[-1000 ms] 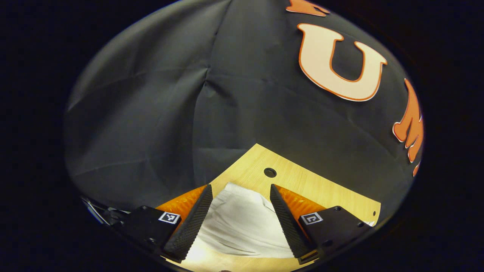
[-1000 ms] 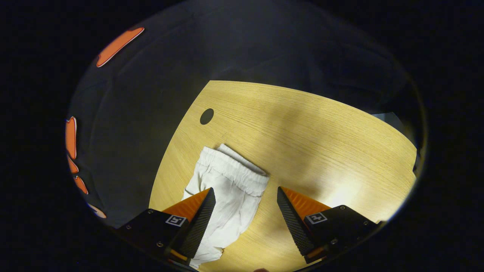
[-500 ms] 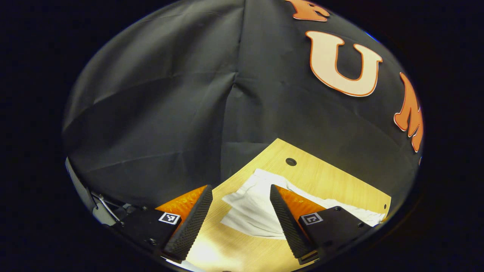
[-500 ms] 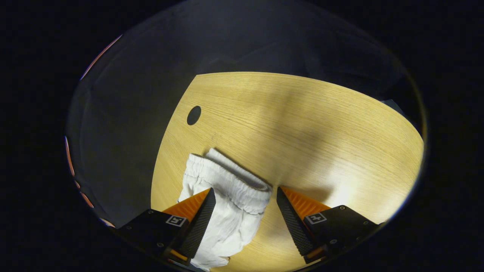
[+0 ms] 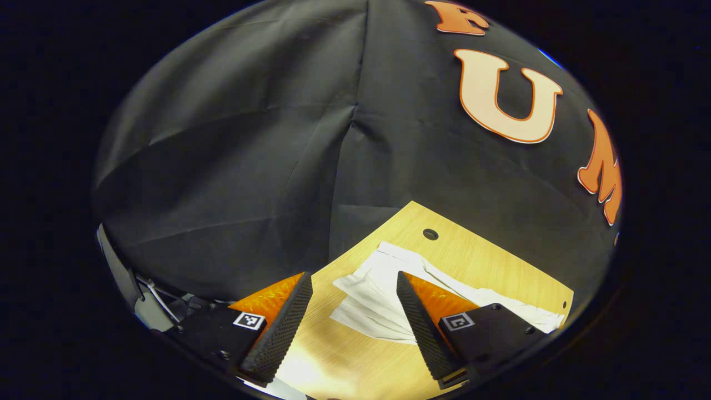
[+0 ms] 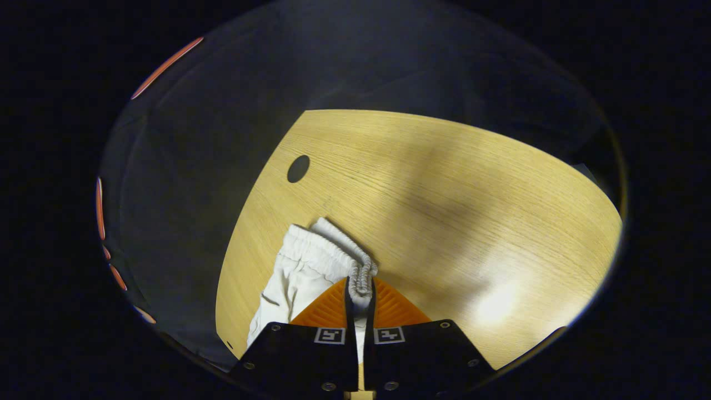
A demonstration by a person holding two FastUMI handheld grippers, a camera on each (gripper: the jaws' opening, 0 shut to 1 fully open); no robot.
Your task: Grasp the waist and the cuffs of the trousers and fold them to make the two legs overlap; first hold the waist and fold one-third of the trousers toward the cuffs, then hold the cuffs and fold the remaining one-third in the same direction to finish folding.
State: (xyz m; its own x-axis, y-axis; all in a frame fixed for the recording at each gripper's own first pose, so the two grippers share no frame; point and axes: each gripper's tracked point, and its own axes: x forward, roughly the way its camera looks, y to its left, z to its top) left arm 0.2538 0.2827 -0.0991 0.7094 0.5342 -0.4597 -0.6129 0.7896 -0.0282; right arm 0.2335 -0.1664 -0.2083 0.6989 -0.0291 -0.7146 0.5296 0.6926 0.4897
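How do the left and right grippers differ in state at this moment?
The right gripper is shut on the trousers' elastic waist, bunching it between its fingers; the left gripper is open and holds nothing. The right one has cloth pressed from both sides; the left one hangs over the table with the cuff end showing between its spread fingers. Both point at the same white trousers on the wooden table.

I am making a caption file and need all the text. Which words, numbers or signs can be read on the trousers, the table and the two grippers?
white cloth trousers: no text on them.
light wooden table: no text on it.
left gripper: two square black-and-white marker patterns, no words or numbers.
right gripper: two square markers of the same kind, no words or numbers.
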